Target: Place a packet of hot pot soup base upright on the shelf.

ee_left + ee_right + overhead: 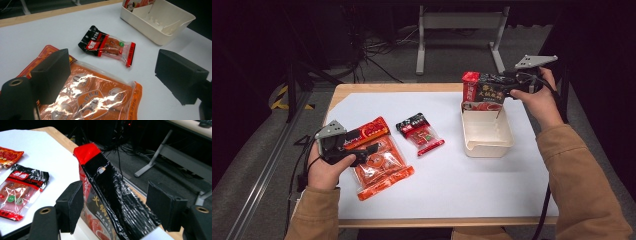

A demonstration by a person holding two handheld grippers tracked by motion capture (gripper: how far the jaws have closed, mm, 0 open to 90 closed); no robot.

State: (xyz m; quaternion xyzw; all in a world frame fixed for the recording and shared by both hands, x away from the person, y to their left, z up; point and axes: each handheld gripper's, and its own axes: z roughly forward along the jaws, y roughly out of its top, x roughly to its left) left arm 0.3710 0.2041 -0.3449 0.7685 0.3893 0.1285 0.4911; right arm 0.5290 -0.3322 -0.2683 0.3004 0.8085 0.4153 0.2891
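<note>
The right gripper (492, 89) sits in the upper right of the high view, held level over the far end of the cream plastic bin (507, 145). Its jaws stand wide apart on either side of a red-and-black snack packet (479, 90) that stands upright with its lower end inside the bin. In the right gripper view the packet (107, 195) rises between the two black pads (72, 205): the pad at the left of the frame lies against or just beside its printed face, the one at the right is clear of it, so nothing is clamped.

The left gripper (362, 150) is at the lower left of the high view, its jaws spread open over a large orange packet (384, 165) lying flat on the white table top (452, 185). The left gripper view shows this orange packet (100, 97) beneath and between the parted pads, not squeezed. A small red-and-black packet (420, 132) lies flat in the middle of the table, between the orange packet and the bin, apart from both
</note>
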